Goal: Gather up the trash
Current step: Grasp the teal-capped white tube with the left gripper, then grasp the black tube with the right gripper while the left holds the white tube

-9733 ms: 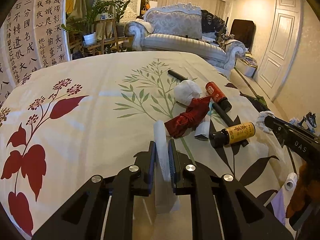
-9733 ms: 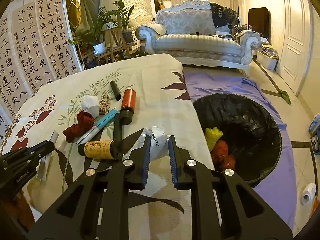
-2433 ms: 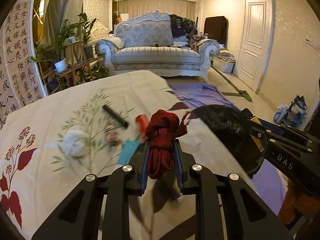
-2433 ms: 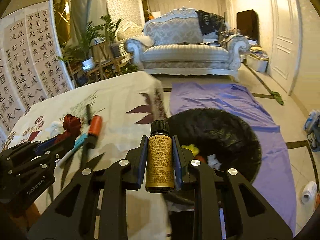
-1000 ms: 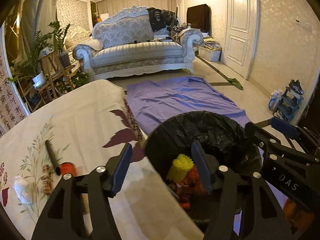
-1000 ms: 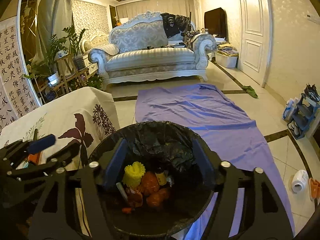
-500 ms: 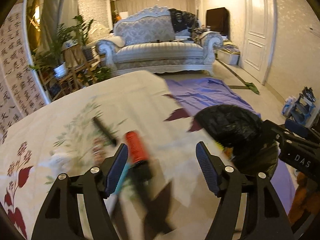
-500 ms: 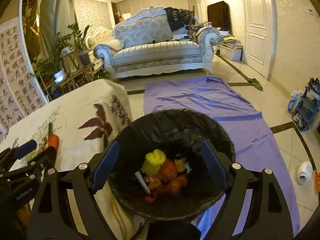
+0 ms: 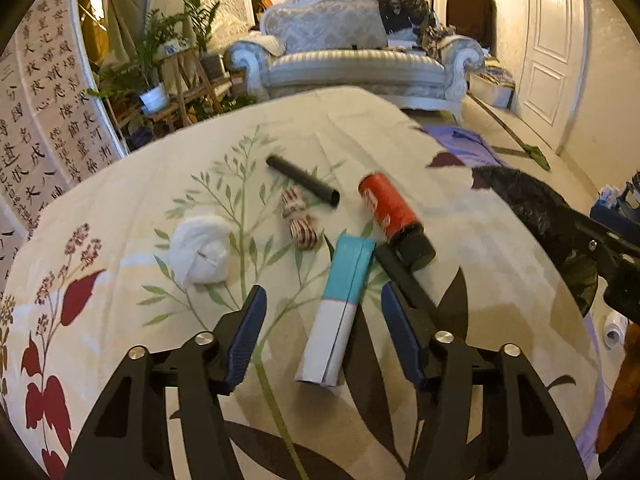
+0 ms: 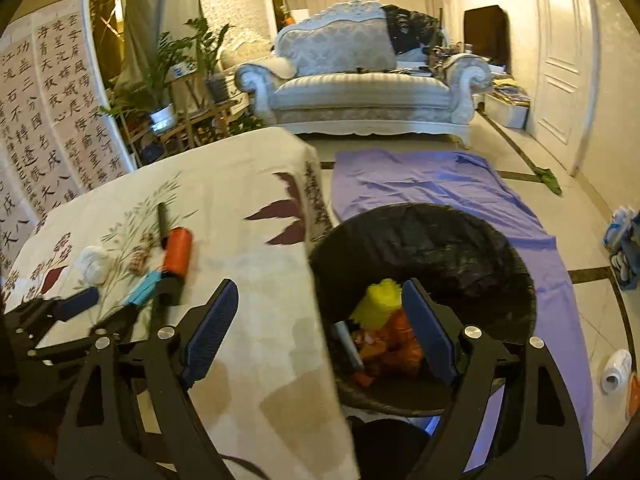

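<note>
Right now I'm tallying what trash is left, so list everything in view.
tube: 1, teal and white, table, between left gripper's fingers
red bottle: 1, black cap, right of tube
black stick: 1, table, far side
striped wrapper: 1, red-white, beside stick
tissue wad: 1, white, table left
bin: 1, black liner, floor beside table, trash inside
purple sheet: 1, floor
sofa: 1, pale, far wall
left gripper: closing, nothing gripped
right gripper: open, empty
</note>
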`<move>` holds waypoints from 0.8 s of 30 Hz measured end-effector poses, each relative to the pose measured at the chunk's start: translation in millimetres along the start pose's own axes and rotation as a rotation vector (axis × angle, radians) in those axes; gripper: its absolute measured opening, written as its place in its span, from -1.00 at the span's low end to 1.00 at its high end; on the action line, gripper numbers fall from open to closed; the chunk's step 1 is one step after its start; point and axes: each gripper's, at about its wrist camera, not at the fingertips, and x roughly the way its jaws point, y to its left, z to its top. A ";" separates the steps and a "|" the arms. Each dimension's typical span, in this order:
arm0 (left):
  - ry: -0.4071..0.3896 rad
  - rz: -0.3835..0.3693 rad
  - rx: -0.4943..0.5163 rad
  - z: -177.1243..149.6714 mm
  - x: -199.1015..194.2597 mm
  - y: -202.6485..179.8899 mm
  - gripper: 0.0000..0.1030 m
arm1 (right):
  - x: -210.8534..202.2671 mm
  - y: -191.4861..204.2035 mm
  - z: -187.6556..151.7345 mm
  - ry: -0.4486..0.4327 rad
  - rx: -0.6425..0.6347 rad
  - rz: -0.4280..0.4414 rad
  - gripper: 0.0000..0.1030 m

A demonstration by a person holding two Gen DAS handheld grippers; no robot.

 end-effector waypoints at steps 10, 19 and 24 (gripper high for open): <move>-0.020 -0.071 0.023 -9.0 -5.5 -1.1 -0.67 | -0.2 24.9 -4.1 0.027 -0.044 0.040 0.59; -0.060 -0.050 -0.029 -20.1 -28.1 22.8 -0.68 | 0.6 55.7 -8.5 0.048 -0.101 0.082 0.42; -0.068 -0.008 -0.080 -26.5 -33.9 47.3 -0.68 | 4.9 73.0 -13.2 0.079 -0.140 0.108 0.22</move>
